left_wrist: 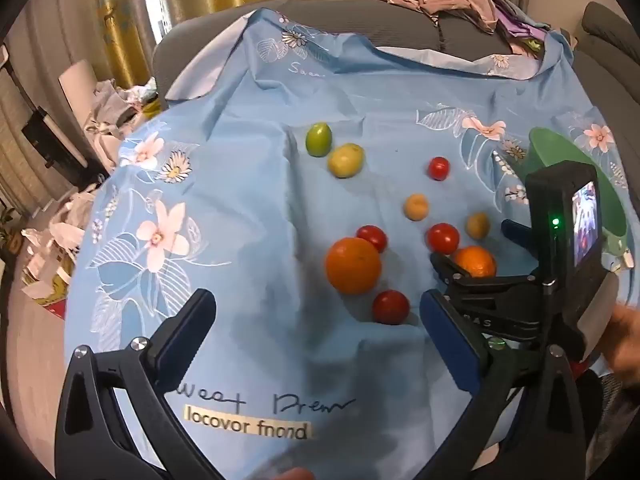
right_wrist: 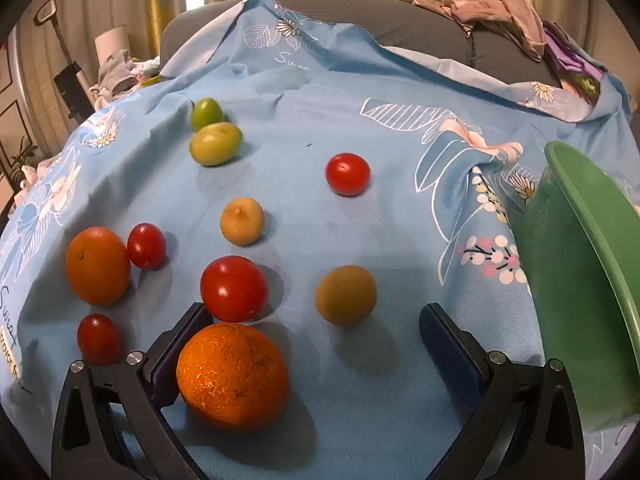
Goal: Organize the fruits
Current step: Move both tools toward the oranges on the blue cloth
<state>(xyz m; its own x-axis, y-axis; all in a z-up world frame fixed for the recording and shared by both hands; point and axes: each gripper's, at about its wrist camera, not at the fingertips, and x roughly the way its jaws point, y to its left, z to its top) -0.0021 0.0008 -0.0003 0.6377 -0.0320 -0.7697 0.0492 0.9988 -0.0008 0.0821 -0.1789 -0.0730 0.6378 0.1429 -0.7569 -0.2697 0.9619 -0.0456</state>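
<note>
Fruits lie loose on a blue flowered cloth (right_wrist: 360, 420). My right gripper (right_wrist: 314, 332) is open. A rough orange (right_wrist: 232, 376) sits between its jaws against the left finger (right_wrist: 180, 340), apart from the right one. Just ahead are a red tomato (right_wrist: 233, 288) and a tan fruit (right_wrist: 346, 295). A smooth orange (right_wrist: 97, 266), more tomatoes and two green fruits (right_wrist: 216, 143) lie further left and back. My left gripper (left_wrist: 320, 332) hangs open over bare cloth, with the smooth orange (left_wrist: 353, 266) and a tomato (left_wrist: 391, 306) in front. The right gripper (left_wrist: 480, 252) shows at the right.
A green bowl (right_wrist: 592, 280) stands tilted at the right edge of the cloth. A grey sofa back with heaped clothes (right_wrist: 500, 4) rises behind. Clutter and bags (left_wrist: 60, 240) lie on the floor to the left. A hand (left_wrist: 624, 340) holds the right gripper.
</note>
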